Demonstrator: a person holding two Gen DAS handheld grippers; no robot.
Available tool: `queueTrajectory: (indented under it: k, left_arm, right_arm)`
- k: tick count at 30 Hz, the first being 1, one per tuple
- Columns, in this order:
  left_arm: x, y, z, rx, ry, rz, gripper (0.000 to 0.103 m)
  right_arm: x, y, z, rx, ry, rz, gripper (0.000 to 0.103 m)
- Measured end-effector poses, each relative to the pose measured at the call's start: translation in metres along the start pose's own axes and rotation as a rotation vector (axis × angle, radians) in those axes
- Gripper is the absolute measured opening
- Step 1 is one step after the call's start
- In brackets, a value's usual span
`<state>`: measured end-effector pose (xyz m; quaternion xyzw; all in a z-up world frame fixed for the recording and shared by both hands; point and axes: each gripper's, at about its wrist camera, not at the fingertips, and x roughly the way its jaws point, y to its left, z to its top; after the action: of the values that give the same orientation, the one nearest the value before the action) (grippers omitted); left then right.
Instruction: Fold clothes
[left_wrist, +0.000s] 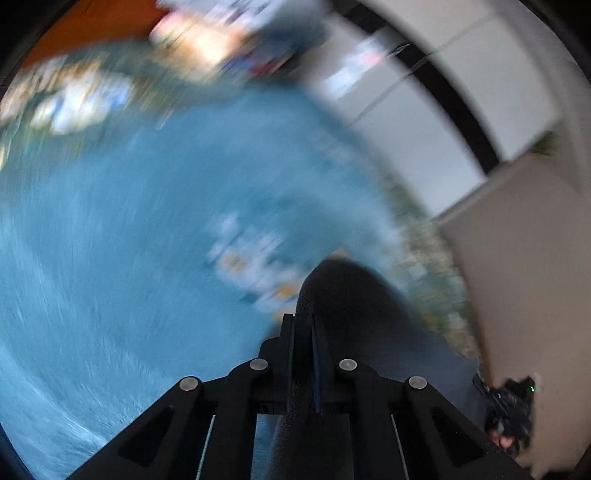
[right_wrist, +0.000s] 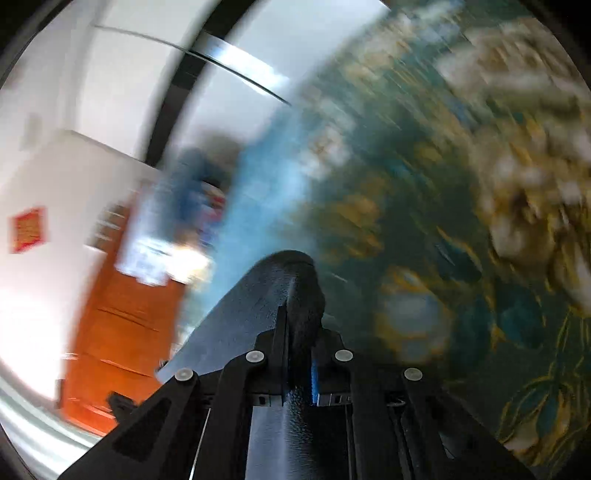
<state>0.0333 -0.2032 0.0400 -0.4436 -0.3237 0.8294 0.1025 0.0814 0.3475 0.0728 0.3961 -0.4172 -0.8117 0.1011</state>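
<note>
Both views are smeared by fast motion. A light blue garment with a white and yellow print fills most of the left wrist view, spread in front of my left gripper. The black fingers are pressed together with a thin blue strip of cloth between them near the base. In the right wrist view the same blue garment runs as a narrow band away from my right gripper, which is also shut with blue cloth showing between its fingers.
A dark green floral bedspread lies under the garment. A blurred pile of mixed clothes sits at the far end. An orange wooden surface and white walls stand beyond. A black device shows low at the right.
</note>
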Motion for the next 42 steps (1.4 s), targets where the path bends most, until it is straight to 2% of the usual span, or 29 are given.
queueTrajectory:
  k: [2,4,6,8,9,12,15,18,20,21,22,24,26,27,31,34,36,37,40,42]
  left_arm:
    - [0.017,0.020,-0.006,-0.070,0.029,0.003,0.008]
    - [0.017,0.025,-0.008,-0.093,0.021,-0.019,0.008]
    - [0.004,0.017,-0.006,-0.077,-0.030,-0.063,0.008]
    - [-0.004,0.001,-0.001,-0.019,-0.074,-0.067,0.008]
    - [-0.001,-0.005,-0.001,0.006,-0.070,-0.042,0.008]
    - [0.023,-0.005,-0.006,0.024,0.031,0.081,0.008]
    - [0.032,0.017,-0.015,-0.058,0.099,0.041,0.012]
    - [0.012,0.021,-0.006,-0.119,0.075,-0.010,0.013]
    - [-0.011,0.006,0.002,-0.075,0.028,0.023,0.015]
    - [-0.021,-0.004,0.004,-0.041,0.007,0.052,0.016]
    - [-0.032,-0.017,0.004,0.006,-0.017,0.082,0.018]
    - [-0.053,-0.049,-0.005,0.134,-0.074,0.140,0.023]
    - [-0.068,-0.082,-0.029,0.268,-0.108,0.154,0.041]
    - [-0.069,-0.094,-0.043,0.314,-0.107,0.146,0.044]
    - [-0.064,-0.134,-0.104,0.457,-0.099,0.100,0.045]
    - [-0.058,-0.140,-0.130,0.514,-0.121,0.115,0.045]
    - [-0.042,-0.130,-0.136,0.501,-0.102,0.153,0.045]
    - [-0.029,-0.123,-0.136,0.472,-0.070,0.182,0.045]
    - [-0.005,-0.111,-0.135,0.439,-0.029,0.211,0.045]
    - [-0.003,-0.119,-0.136,0.475,-0.037,0.242,0.045]
  right_arm:
    - [0.017,-0.021,-0.005,0.051,0.028,-0.036,0.008]
    - [0.020,-0.034,-0.007,0.090,0.025,-0.015,0.008]
    - [0.018,-0.031,-0.007,0.069,0.018,-0.015,0.008]
    - [0.017,-0.028,-0.007,0.047,0.010,-0.015,0.008]
    - [0.016,-0.027,-0.007,0.037,0.007,-0.015,0.008]
    - [0.022,-0.028,-0.009,0.031,0.022,-0.047,0.008]
    - [0.025,-0.034,-0.014,0.053,0.043,-0.030,0.009]
    - [0.017,-0.024,-0.007,0.014,0.058,-0.030,0.012]
    - [0.006,-0.011,-0.001,-0.051,0.037,-0.085,0.027]
    - [0.000,-0.004,0.003,-0.086,0.017,-0.118,0.039]
    - [-0.007,0.003,0.006,-0.117,-0.003,-0.144,0.041]
    - [-0.022,0.021,0.007,-0.171,-0.047,-0.176,0.041]
    - [-0.031,0.045,-0.002,-0.274,-0.068,-0.189,0.041]
    - [-0.032,0.060,-0.011,-0.341,-0.062,-0.184,0.041]
    - [-0.015,0.115,-0.081,-0.614,0.053,-0.104,0.044]
    - [-0.008,0.130,-0.132,-0.752,0.098,-0.058,0.044]
    - [-0.009,0.125,-0.147,-0.790,0.070,-0.083,0.044]
    - [-0.005,0.118,-0.149,-0.783,0.067,-0.124,0.044]
    - [0.023,0.082,-0.143,-0.685,0.163,-0.208,0.044]
    - [0.031,0.066,-0.141,-0.648,0.207,-0.174,0.044]
